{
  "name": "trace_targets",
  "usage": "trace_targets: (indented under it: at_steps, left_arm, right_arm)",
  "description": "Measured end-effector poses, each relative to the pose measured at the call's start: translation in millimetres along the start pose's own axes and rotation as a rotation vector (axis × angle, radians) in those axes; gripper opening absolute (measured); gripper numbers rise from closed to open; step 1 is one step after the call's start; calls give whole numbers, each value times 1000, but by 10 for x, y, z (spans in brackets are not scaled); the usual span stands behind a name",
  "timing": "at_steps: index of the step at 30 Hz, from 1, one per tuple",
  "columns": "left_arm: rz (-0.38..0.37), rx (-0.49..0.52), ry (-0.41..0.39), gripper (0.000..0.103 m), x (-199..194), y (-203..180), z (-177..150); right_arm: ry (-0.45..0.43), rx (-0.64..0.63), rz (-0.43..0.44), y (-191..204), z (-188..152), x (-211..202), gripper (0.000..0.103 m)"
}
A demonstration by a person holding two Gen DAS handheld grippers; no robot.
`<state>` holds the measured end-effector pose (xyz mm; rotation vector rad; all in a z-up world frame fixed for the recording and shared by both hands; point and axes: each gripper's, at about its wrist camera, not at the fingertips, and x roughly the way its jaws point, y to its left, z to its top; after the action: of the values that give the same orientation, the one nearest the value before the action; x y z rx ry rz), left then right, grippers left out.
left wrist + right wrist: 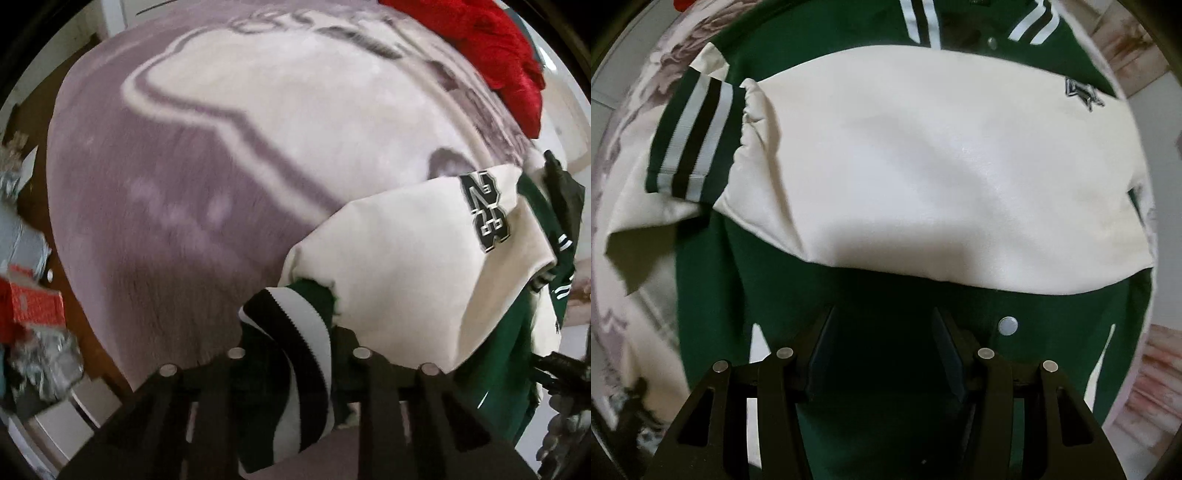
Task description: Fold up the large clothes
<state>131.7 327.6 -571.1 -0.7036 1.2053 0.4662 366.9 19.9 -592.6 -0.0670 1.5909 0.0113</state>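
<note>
Green and cream, the jacket (886,369) lies on a mauve patterned blanket (166,221), one cream sleeve (923,166) folded across its chest in the middle of the right wrist view. At lower centre of the left wrist view, the left gripper (295,354) pinches the striped cuff (284,325). The right gripper (882,347) hangs over the green body, jaws apart and empty. A red cloth (491,48) sits upper right.

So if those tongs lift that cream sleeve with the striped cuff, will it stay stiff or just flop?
Probably flop: the cream sleeve already sags and creases where the left tongs pinch its green, black and white ribbed cuff. Its faint sheen suggests it may slide easily. It looks padded, so fairly weighty.
</note>
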Motion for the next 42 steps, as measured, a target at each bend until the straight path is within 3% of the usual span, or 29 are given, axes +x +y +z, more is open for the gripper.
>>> trace_targets:
  at_steps: [3, 10, 15, 18, 22, 23, 26, 32, 37, 40, 41, 42]
  left_arm:
    - [-26, 21, -39, 17, -100, 79, 345]
    - [-7, 30, -132, 17, -79, 475, 1338]
    - [7, 33, -88, 18, 388, 615, 1960]
    - [-12, 8, -48, 25, 566, 729, 2148]
    - [-53, -44, -10, 30, 396, 791, 2119]
    - [-71, -57, -12, 36, 306, 815, 2075]
    - [-122, -111, -19, 77, 14, 937, 1852]
    - [-170, -279, -32, 78, -232, 1029, 1258]
    - [-304, -393, 92, 78, 437, 695, 1133]
    - [-290, -422, 33, 75, 648, 611, 1240]
    - [-286, -427, -19, 72, 633, 600, 1319]
    - [-288, -432, -53, 55, 602, 605, 1377]
  right_arm:
    - [-29, -7, -29, 66, -47, -37, 55]
    - [-81, 9, -52, 223, -71, -88, 55]
    - [-68, 49, -40, 269, -121, -45, 55]
    - [-60, 68, -29, 285, -169, -20, 55]
    - [-54, 106, 9, 202, -260, -12, 55]
    - [-50, 121, 21, 167, -286, -9, 55]
    - [-37, 159, 50, 71, -375, 14, 55]
    - [-35, 184, 69, -25, -543, 37, 55]
    - [-27, 205, 74, -9, -577, 64, 55]
    - [-24, 214, 74, -28, -588, 107, 55]
    - [-25, 213, 72, -18, -575, 102, 55]
    - [-27, 211, 71, -24, -534, 96, 55]
